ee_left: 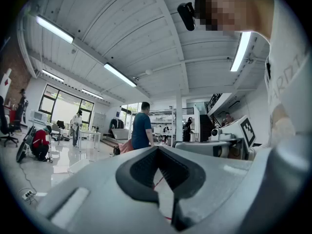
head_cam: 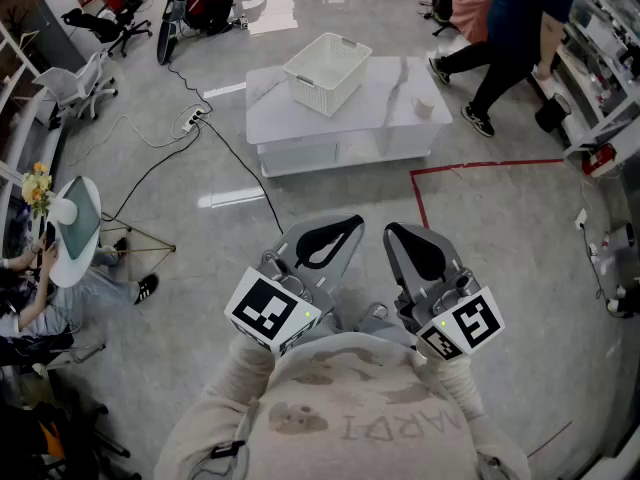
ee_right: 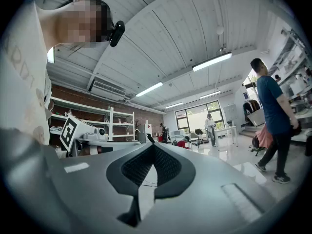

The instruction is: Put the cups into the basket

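The only legible lettering is "MARDI", printed across the chest of the person's light sweatshirt (head_cam: 330, 388). It appears upside down near the bottom edge of the head view. The marker cube (head_cam: 272, 311) on the left gripper (head_cam: 352, 222) and the one on the right gripper (head_cam: 392, 230) bear black-and-white square codes without characters.

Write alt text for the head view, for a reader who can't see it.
The left gripper and right gripper, both shut and empty, are held near the wearer's chest, pointing toward a low white table with a white basket on it. Another person is mid-stride beyond the table.
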{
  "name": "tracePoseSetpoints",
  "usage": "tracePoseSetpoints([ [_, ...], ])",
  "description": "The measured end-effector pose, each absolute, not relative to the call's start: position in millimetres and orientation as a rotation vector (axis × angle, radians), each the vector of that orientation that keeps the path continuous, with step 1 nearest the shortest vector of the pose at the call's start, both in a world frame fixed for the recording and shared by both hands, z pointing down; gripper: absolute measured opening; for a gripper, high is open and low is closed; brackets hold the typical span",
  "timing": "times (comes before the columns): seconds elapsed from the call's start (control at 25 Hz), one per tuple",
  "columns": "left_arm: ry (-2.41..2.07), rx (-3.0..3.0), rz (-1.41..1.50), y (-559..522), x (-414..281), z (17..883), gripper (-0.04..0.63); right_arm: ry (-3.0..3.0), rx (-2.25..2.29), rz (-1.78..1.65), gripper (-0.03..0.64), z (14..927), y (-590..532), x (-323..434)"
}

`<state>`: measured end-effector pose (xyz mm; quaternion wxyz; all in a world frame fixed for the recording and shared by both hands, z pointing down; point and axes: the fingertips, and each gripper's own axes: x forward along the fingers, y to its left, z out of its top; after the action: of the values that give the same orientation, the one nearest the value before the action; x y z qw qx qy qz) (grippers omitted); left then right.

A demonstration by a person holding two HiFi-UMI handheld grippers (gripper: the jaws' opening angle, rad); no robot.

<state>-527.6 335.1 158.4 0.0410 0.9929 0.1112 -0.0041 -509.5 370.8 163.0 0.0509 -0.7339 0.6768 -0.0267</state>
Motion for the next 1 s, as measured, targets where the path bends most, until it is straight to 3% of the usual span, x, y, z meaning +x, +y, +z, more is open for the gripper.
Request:
tracePoseSetpoints([
  [0.6,0.375,3.030,0.005,325.5,-532.5,160.4,0.002,2.019,-2.252,-0.097,0.026,162.9,365.4,-514.0],
  [1.0,0.477,3.014,0.030,335.6,-468.2,174.4,0.000,1.891,-2.291,-0.137,0.025,177.4,392.9,-453.3],
])
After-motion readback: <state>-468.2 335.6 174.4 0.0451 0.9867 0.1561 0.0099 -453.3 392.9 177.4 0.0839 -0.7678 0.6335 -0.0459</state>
